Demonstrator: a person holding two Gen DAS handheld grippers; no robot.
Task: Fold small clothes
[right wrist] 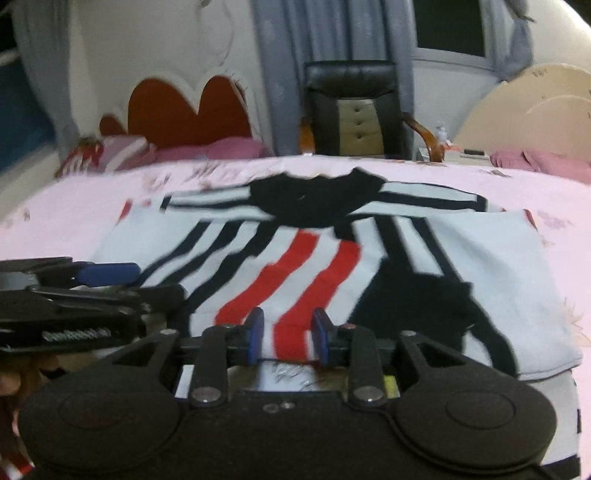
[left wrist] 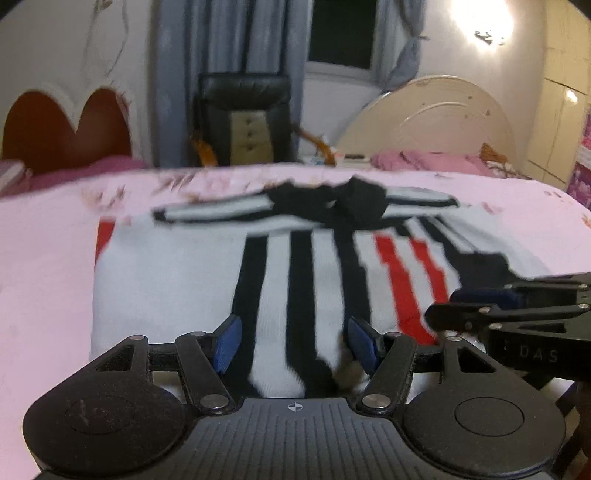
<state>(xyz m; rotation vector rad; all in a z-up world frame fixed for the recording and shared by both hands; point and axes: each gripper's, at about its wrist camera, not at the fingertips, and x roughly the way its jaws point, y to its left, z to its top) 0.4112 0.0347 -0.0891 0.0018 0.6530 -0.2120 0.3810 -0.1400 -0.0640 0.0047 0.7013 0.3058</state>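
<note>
Pink bed (left wrist: 44, 258) | striped shirt (left wrist: 177, 280) hem between both grippers' parted pads | left gripper (left wrist: 293, 343) wide, right gripper (right wrist: 288, 332) narrow | lamp (left wrist: 484, 22) only left view

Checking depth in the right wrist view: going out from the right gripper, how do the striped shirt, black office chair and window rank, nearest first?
From the right gripper:
1. Striped shirt, its hem between the fingers, spread on the pink bedsheet.
2. Black office chair, beyond the bed, centre.
3. Window, behind the chair, upper right.
</note>
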